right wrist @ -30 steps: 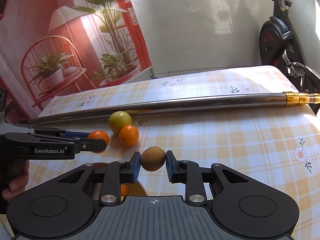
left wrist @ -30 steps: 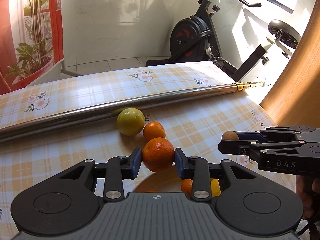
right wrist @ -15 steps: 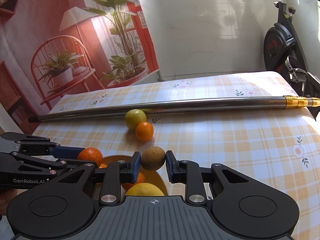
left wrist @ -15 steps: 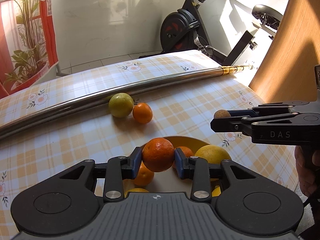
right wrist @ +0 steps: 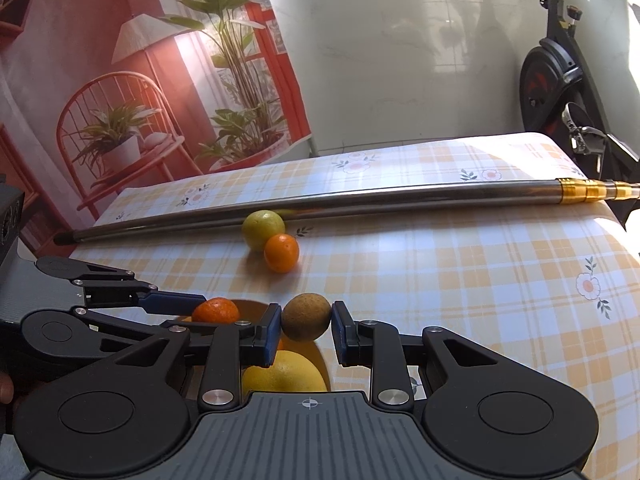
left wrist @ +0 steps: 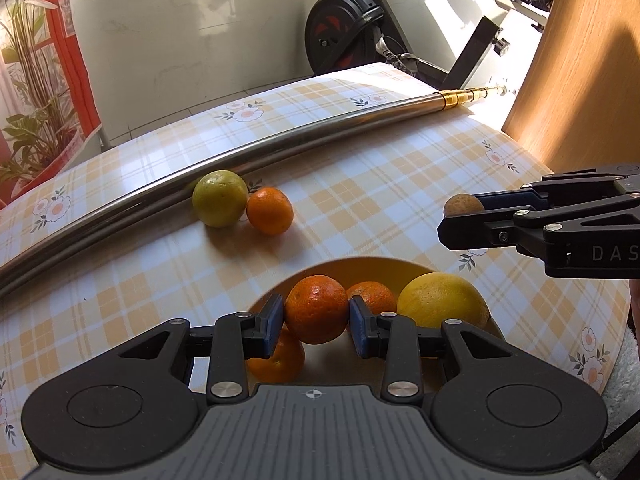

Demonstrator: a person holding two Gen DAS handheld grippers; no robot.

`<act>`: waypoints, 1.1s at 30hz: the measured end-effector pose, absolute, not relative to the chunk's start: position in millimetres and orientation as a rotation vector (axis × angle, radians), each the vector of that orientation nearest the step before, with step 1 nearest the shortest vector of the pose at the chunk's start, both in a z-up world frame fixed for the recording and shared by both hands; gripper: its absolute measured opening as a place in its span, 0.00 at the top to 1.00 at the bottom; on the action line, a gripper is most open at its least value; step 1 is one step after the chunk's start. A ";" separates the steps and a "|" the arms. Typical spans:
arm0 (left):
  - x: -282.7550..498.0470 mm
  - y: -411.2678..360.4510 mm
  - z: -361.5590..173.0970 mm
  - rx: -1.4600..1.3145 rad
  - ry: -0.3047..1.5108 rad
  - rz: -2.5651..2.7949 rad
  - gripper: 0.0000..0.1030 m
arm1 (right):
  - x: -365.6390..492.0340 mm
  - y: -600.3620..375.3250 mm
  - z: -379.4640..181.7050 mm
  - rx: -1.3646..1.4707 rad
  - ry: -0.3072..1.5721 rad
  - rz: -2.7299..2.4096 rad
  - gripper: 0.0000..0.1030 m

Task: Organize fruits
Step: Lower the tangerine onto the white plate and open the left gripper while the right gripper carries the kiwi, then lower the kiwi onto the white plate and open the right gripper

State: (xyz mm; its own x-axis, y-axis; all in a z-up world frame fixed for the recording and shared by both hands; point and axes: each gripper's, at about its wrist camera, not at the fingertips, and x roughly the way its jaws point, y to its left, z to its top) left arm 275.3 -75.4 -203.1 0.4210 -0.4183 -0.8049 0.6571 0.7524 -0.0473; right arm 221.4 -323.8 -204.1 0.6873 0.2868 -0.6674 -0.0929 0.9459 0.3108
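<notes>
My left gripper (left wrist: 317, 320) is shut on an orange (left wrist: 316, 309) and hangs over a yellow bowl (left wrist: 360, 266). Inside the bowl lie other oranges (left wrist: 370, 296) and a large yellow citrus (left wrist: 442, 306). My right gripper (right wrist: 306, 328) is shut on a small brown fruit (right wrist: 306, 317), just right of the bowl and above its edge. In the left wrist view the right gripper (left wrist: 456, 220) comes in from the right with the brown fruit (left wrist: 463, 205). A green citrus (left wrist: 219, 198) and a small orange (left wrist: 269, 210) rest on the tablecloth beyond the bowl.
A long metal pole (left wrist: 280, 140) with a gold tip lies across the checked tablecloth (right wrist: 460, 264), touching the green citrus. An exercise bike (left wrist: 360, 36) stands beyond the table. A wooden panel (left wrist: 580, 72) rises at the right. A hand (right wrist: 6, 392) shows at the left edge.
My left gripper has carried the orange back over the bowl, which has come into view beneath it, and has sunk a little. The right gripper has drawn back beside the bowl with the brown fruit.
</notes>
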 end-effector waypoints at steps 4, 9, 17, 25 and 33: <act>278.6 -76.4 -205.0 0.284 0.920 -0.684 0.63 | 221.7 -323.6 -204.4 0.263 0.788 0.216 0.76; 283.4 -74.2 -206.2 0.252 0.933 -0.684 0.63 | 222.4 -322.3 -204.4 0.260 0.790 0.216 0.76; 282.9 -67.3 -199.8 0.197 0.919 -0.673 0.63 | 222.9 -320.9 -204.4 0.259 0.795 0.217 0.76; 279.1 -30.9 -176.5 0.020 0.873 -0.568 0.63 | 225.4 -311.2 -205.1 0.232 0.820 0.249 0.76; 268.3 11.1 -164.9 -0.054 0.829 -0.398 0.63 | 238.2 -277.5 -205.9 0.154 0.883 0.347 0.76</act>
State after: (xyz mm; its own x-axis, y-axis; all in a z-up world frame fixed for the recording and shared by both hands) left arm 268.3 11.1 -164.9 0.6064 -0.3647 -0.7066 0.3234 0.9249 -0.1999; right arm 238.2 -277.5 -205.9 0.5831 0.3594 -0.7286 -0.2333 0.9331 0.2735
